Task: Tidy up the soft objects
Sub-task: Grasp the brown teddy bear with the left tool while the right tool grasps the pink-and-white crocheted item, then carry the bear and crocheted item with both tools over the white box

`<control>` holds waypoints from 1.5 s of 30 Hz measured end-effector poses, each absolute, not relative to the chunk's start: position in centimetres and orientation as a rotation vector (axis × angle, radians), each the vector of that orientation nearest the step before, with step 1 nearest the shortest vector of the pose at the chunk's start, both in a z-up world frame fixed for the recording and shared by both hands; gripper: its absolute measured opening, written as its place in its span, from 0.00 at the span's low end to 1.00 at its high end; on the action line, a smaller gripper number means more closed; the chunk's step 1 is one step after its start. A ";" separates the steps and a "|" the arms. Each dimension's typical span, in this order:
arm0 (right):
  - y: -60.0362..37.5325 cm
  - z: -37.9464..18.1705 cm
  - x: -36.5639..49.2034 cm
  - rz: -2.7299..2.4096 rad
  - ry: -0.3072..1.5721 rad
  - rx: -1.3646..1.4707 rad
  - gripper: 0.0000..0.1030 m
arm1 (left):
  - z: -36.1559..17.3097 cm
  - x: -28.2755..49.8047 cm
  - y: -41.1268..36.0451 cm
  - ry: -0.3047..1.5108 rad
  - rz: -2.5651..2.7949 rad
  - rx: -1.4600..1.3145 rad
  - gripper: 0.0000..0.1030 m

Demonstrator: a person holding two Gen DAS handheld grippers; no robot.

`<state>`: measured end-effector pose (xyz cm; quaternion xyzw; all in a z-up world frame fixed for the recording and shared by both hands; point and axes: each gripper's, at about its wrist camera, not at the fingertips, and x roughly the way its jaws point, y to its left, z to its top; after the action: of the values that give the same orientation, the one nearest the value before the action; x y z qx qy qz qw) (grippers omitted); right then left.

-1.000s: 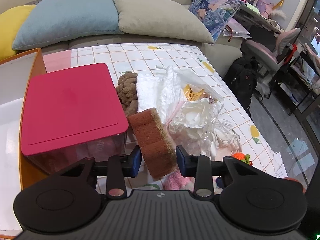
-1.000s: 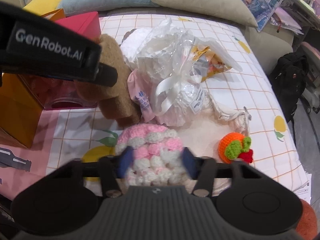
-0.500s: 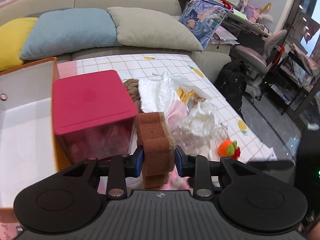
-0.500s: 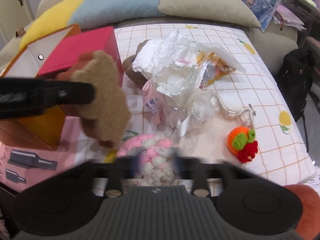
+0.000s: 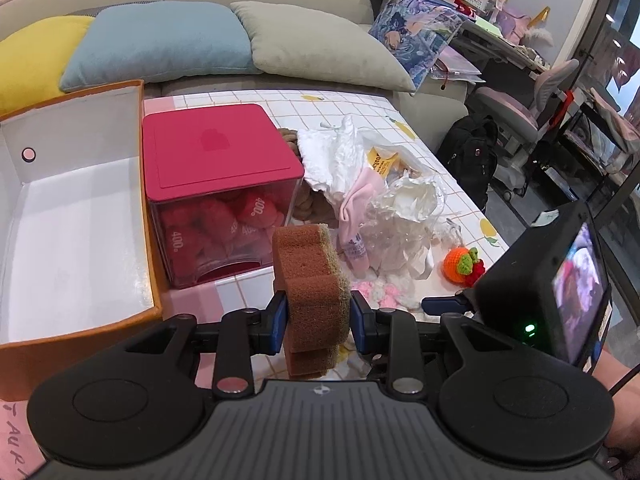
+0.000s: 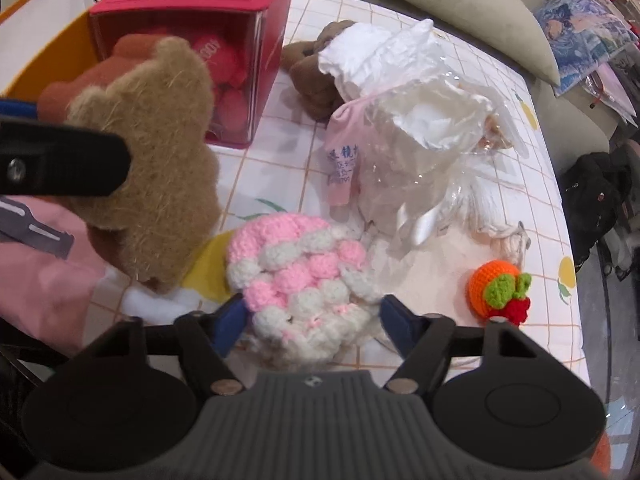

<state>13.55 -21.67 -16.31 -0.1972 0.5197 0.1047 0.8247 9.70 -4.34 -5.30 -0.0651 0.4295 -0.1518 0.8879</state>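
My left gripper (image 5: 318, 320) is shut on a brown sponge (image 5: 308, 276) with a tan scrub face, held above the table; the sponge also shows in the right wrist view (image 6: 156, 160). My right gripper (image 6: 314, 320) is open, its jaws either side of a pink and white crochet piece (image 6: 304, 276) lying on the table. An open orange box with a white inside (image 5: 72, 216) stands left of a clear box with a red lid (image 5: 216, 152).
A pile of plastic bags and white cloth (image 6: 408, 128) lies mid-table beside a brown knitted item (image 6: 312, 76). A small orange crochet fruit (image 6: 498, 288) lies right. Sofa cushions (image 5: 160, 44) are behind; a backpack (image 5: 472, 148) and chair stand right of the table.
My left gripper has lifted the sponge and drawn back towards the front, bringing the orange box into view. My right gripper has come down around the crochet piece.
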 end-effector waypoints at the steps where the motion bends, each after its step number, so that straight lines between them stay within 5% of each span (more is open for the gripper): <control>1: -21.8 -16.0 13.4 0.225 1.095 -0.409 0.56 | -5.2 9.6 -4.3 0.889 -0.318 -0.137 0.35; 3: -22.0 -15.2 12.9 0.234 1.066 -0.394 0.43 | -5.1 9.1 -4.2 0.878 -0.320 -0.141 0.35; 4: -22.0 -14.7 12.6 0.240 1.045 -0.389 0.26 | -4.9 8.9 -4.1 0.872 -0.323 -0.143 0.35; 18: -22.4 -6.1 9.2 0.327 0.920 -0.209 0.06 | -1.5 5.9 -0.1 0.786 -0.317 -0.285 0.35; 37: -12.7 2.8 12.2 0.617 0.734 -0.158 0.05 | 3.7 5.0 8.0 0.618 -0.098 -0.362 0.35; 45: -6.7 1.3 14.7 0.690 0.779 -0.109 0.05 | 2.0 7.7 10.7 0.704 0.023 -0.296 0.35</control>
<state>14.72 -6.73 1.32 -0.0518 0.3719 0.3297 0.8662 7.70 10.67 2.02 -0.1445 0.3436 0.0110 0.9279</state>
